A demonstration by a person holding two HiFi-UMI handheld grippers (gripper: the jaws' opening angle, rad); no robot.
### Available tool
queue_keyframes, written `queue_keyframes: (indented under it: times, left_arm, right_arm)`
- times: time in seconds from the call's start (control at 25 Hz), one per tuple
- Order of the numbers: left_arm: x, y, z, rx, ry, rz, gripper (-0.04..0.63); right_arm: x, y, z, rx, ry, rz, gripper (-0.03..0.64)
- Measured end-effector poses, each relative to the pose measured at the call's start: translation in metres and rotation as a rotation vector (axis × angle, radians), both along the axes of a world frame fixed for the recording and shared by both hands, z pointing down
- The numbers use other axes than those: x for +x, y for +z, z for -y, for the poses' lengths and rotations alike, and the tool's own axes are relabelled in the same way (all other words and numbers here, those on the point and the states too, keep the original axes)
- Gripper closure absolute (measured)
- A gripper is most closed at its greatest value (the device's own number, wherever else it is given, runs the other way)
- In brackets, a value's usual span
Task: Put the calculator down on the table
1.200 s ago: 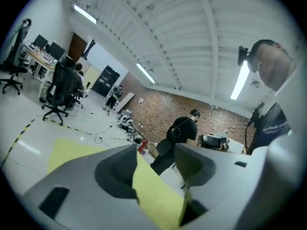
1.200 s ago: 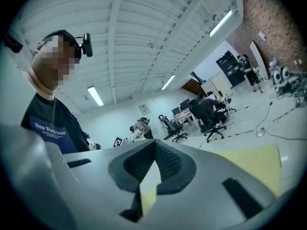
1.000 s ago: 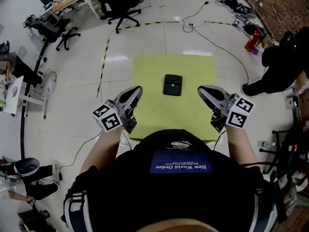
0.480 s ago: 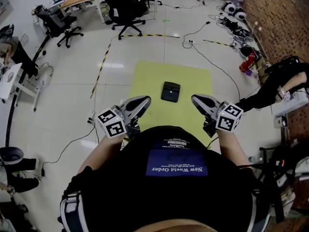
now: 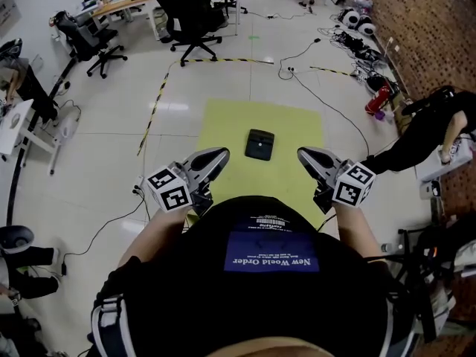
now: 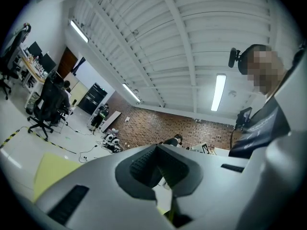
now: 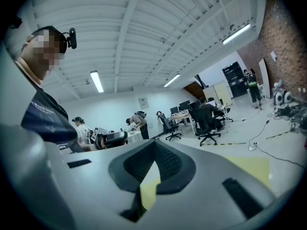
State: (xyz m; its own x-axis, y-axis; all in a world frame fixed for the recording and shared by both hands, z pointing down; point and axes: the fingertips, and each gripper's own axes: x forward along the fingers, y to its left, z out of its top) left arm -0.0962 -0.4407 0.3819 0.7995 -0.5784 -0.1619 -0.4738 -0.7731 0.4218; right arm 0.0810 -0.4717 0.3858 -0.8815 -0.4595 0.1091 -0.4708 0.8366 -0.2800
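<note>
Left gripper (image 5: 222, 155) is edging inward, jaws together and empty like right gripper's (image 5: 301, 155), the twelve-o'clock calculator (image 5: 259, 144) looking light, rigid, pinchable across its edges.

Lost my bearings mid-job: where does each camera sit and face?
Head view: on the person's head, looking steeply down at the calculator on the yellow mat; chest, forearms, left claw, right claw show.
Left gripper view: on the left claw, facing the brick wall; shut jaws, torso at right.
Right gripper view: on the right claw, facing the desks; shut jaws, torso at left.
Shared: all show that mat.
</note>
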Motion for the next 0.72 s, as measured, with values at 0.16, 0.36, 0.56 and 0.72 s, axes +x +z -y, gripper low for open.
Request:
queue_keyframes:
  times: [0.16, 0.36, 0.56, 0.72]
  left_arm:
    - [-0.001, -0.001, 0.001, 0.003, 0.014, -0.001, 0.588]
    - [-0.001, 0.001, 0.000, -0.006, 0.017, 0.000, 0.588]
    - [-0.001, 0.002, 0.002, -0.008, 0.022, 0.008, 0.588]
    - [-0.003, 0.001, 0.004, -0.007, 0.020, 0.004, 0.588]
  right_arm:
    - [-0.003, 0.001, 0.000, 0.006, 0.002, -0.012, 0.632]
    - [-0.005, 0.004, 0.000, 0.001, -0.006, -0.027, 0.632]
    - [-0.009, 0.003, 0.001, 0.008, -0.021, -0.042, 0.632]
    - [-0.012, 0.004, 0.002, 0.005, -0.030, -0.049, 0.632]
